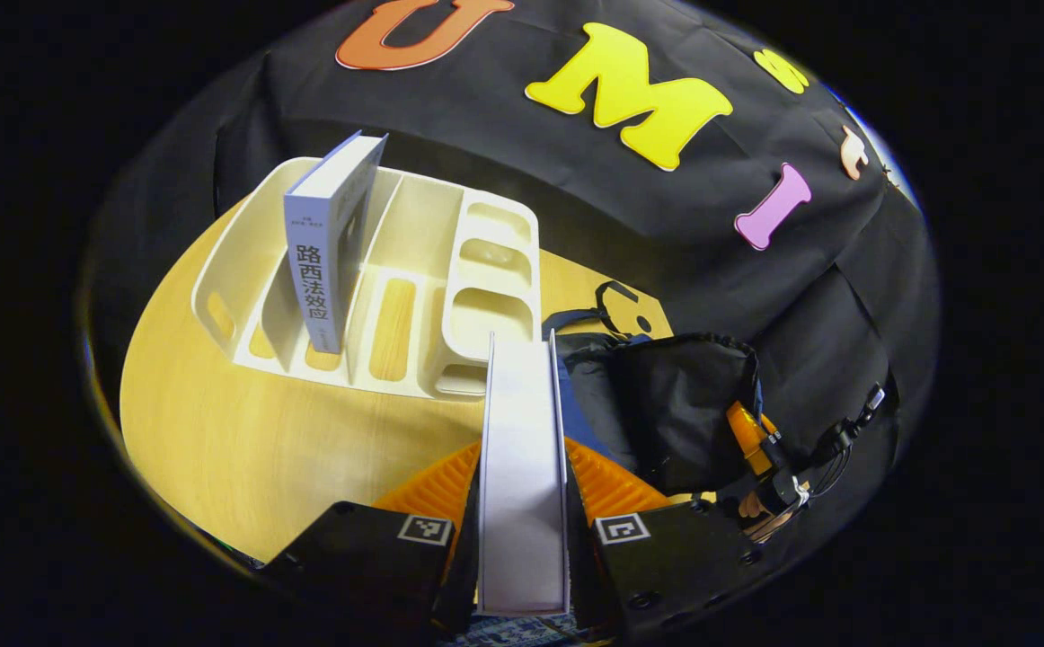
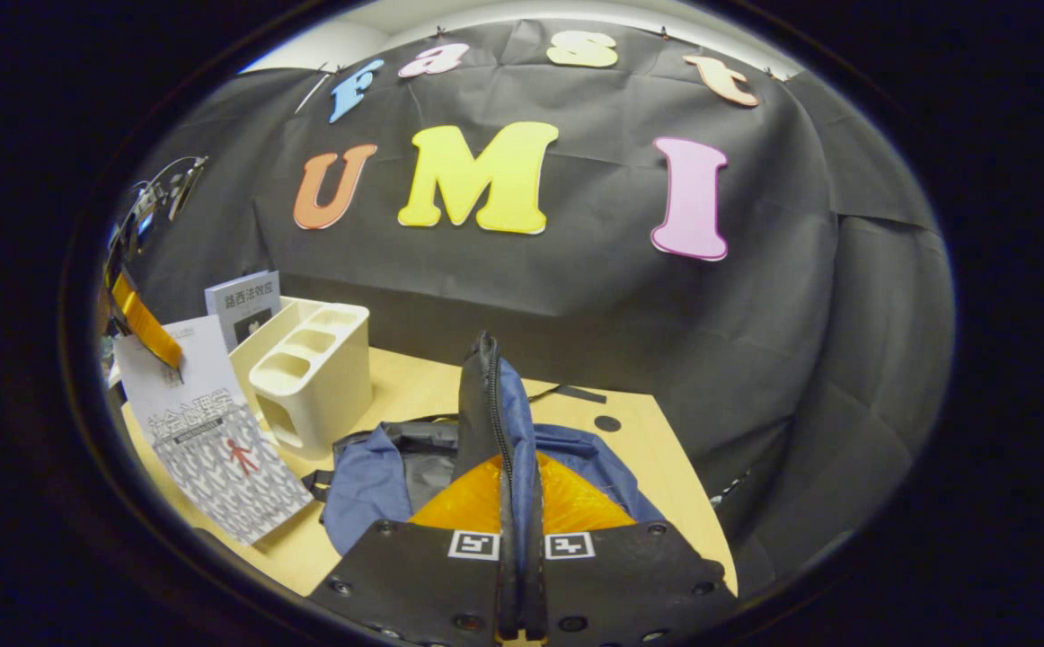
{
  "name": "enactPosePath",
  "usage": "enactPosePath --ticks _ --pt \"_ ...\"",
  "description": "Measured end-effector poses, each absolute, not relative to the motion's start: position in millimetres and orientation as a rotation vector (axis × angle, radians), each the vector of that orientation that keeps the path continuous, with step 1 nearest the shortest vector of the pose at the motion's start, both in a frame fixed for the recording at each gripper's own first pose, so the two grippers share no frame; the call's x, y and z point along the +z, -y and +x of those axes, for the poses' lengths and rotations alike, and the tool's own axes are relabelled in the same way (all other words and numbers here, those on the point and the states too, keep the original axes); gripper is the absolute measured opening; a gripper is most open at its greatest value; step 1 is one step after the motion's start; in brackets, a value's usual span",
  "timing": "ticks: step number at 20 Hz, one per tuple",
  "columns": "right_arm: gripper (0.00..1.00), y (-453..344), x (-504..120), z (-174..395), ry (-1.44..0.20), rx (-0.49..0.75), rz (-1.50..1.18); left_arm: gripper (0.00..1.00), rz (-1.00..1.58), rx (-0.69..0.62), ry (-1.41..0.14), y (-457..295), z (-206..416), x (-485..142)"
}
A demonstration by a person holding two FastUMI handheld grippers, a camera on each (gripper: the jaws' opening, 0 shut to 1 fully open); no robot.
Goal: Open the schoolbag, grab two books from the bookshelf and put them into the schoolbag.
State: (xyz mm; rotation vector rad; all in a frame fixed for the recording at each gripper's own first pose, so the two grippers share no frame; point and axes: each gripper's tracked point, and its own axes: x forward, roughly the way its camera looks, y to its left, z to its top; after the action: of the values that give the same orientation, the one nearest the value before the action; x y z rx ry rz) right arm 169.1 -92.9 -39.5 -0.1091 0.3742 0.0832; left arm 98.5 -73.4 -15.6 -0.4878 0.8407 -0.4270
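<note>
Left claw (image 1: pixel 522 503) clamped on the first book (image 1: pixel 522 467), held edge-up off the bench (image 1: pixel 243 449) and aimed toward the schoolbag (image 1: pixel 666 404), likely so it slides in narrow-side first. Right claw (image 2: pixel 519 548) pinched on the bag's zippered flap (image 2: pixel 491 395), lifting it to keep the mouth open. Second book (image 1: pixel 329 238) upright in the bookshelf (image 1: pixel 432 270).

- Both views are evenly and brightly lit, seemingly from above; shadows are soft.
- The table (image 1: pixel 243 431) shows mild glare; the bookshelf (image 1: pixel 414 270) is bright but not washed out.
- Strong fisheye bending curves the table edge and wall.
- Focus is sharp centrally and softer at the rims.
</note>
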Motion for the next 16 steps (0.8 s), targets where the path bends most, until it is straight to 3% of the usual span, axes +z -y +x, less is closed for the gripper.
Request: enactPosePath --ticks 5,16 --pt "0.04 98 -31 170 -0.362 0.091 -0.072 0.44 -0.501 -0.472 -0.809 110 111 1" --pt "0.04 124 -21 179 -0.338 0.114 -0.029 0.44 -0.539 -0.377 -0.762 115 119 25"
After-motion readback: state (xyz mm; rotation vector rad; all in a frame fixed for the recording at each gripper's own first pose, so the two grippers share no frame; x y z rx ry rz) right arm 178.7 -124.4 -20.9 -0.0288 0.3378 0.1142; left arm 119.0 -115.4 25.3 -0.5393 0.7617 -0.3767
